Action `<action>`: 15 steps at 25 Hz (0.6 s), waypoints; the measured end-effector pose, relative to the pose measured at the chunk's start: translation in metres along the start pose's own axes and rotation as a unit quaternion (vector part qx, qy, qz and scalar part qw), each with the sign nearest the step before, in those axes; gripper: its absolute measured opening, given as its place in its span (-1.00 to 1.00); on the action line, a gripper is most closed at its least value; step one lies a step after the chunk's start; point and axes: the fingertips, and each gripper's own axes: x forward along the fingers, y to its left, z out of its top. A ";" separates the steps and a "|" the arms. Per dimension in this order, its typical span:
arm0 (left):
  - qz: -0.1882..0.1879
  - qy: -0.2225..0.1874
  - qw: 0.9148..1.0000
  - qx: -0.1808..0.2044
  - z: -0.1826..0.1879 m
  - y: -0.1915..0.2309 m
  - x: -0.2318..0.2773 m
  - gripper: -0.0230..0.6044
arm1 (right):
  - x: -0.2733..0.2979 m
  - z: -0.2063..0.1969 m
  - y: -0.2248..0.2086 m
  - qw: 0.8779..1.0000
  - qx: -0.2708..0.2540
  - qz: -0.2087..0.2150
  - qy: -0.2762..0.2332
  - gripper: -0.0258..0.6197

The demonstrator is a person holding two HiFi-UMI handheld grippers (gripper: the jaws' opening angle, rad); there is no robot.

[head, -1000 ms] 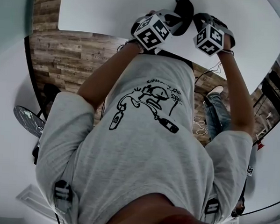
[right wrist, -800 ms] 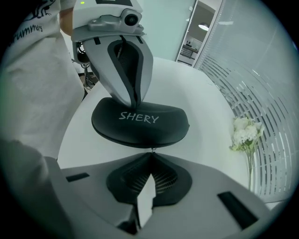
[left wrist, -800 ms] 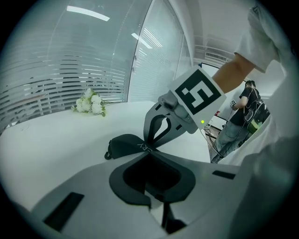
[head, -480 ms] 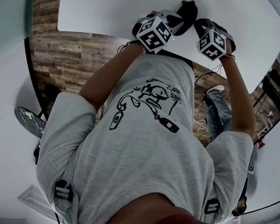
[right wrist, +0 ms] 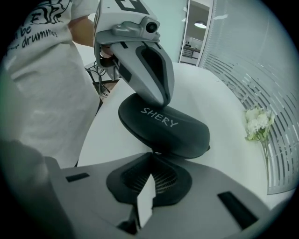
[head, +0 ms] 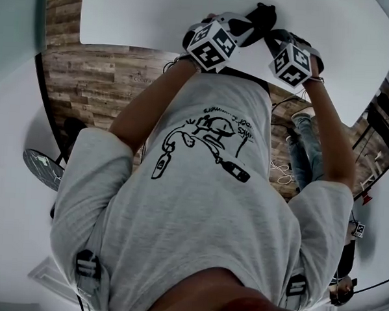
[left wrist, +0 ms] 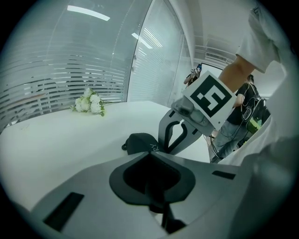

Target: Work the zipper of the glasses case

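Two grippers engaging | left gripper [left wrist: 151, 154] fingers closed, pressing glasses case [right wrist: 163, 128] | right gripper [right wrist: 150, 154] fingers closed at its near edge | I'm aiming to pull steadily along that edge.

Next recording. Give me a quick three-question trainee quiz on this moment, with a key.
1. True or false: a bunch of white flowers lies on the table.
2. Which word is printed on the glasses case? A) SHERY B) OPTIC C) VISION
3. Fill in: the left gripper and the right gripper each have their jaws ____ at the case's edge.
Key: 1 true; 2 A; 3 together.
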 end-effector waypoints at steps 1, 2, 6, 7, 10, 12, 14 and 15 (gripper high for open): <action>0.001 -0.001 1.000 0.000 -0.001 -0.001 0.000 -0.86 | 0.001 0.000 0.005 1.000 0.003 0.005 -0.002 -0.91; 0.002 -0.002 1.000 0.000 -0.001 -0.001 0.000 -0.86 | 0.001 0.001 0.007 1.000 0.006 0.007 -0.004 -0.91; -0.003 -0.007 1.000 -0.022 -0.001 0.003 -0.002 -0.86 | 0.002 0.000 -0.003 1.000 0.017 -0.008 -0.006 -0.91; -0.008 -0.004 1.000 -0.028 -0.003 0.003 -0.004 -0.86 | 0.001 0.000 -0.010 1.000 0.024 -0.019 -0.007 -0.91; -0.037 0.006 0.999 -0.035 -0.008 -0.005 -0.010 -0.86 | 0.000 -0.003 -0.032 0.998 0.041 -0.048 -0.005 -0.91; -0.051 0.004 0.998 -0.043 -0.010 -0.012 -0.011 -0.86 | 0.000 -0.002 -0.040 0.998 0.037 -0.055 -0.003 -0.91; -0.053 0.004 0.998 -0.043 -0.011 -0.014 -0.010 -0.86 | 0.002 0.001 -0.044 0.998 0.030 -0.056 -0.003 -0.91; -0.051 0.005 0.998 -0.038 -0.011 -0.013 -0.010 -0.86 | 0.003 0.002 -0.045 0.998 0.028 -0.055 -0.003 -0.91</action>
